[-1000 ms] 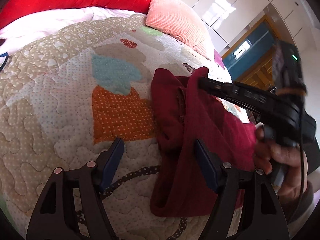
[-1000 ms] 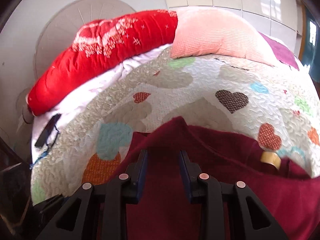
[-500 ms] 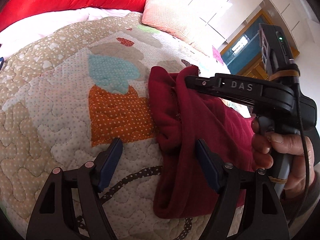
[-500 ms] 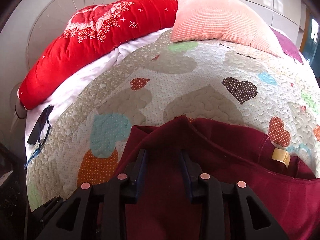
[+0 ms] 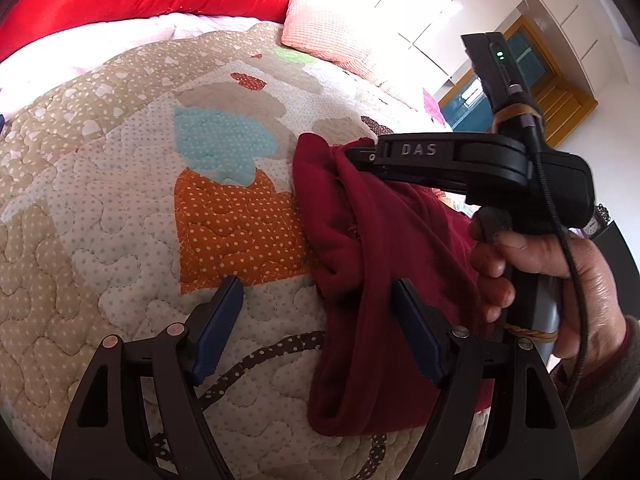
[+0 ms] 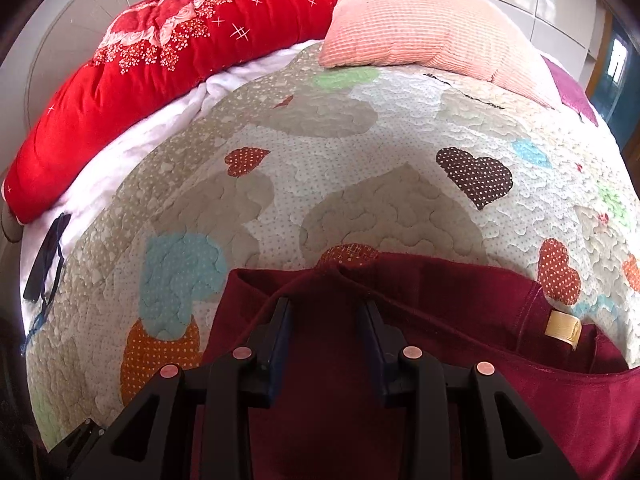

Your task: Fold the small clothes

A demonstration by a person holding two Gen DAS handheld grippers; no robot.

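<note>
A maroon garment (image 5: 360, 240) lies on a heart-patterned quilt (image 5: 120, 200). My right gripper (image 5: 360, 156), held by a hand (image 5: 540, 264), is shut on a raised fold of it and holds that edge up over the rest. In the right wrist view the cloth (image 6: 460, 300) fills the gap in my right gripper (image 6: 326, 306) and peaks just past its tips. A yellow label (image 6: 564, 328) shows at its waist seam. My left gripper (image 5: 318, 286) hovers low over the quilt, its jaws opening. The hanging fold lies between them against the right finger, unpinched.
A long red cushion (image 6: 120, 72) and a pink pillow (image 6: 420, 20) lie along the far side of the bed. A dark strap-like object (image 6: 48, 256) rests on the white sheet at the left edge. White cupboards and a doorway stand beyond the bed.
My right gripper has come down and leftward in the left wrist view with the maroon fold in it. The left gripper's jaws have spread a little and it has stayed in place.
</note>
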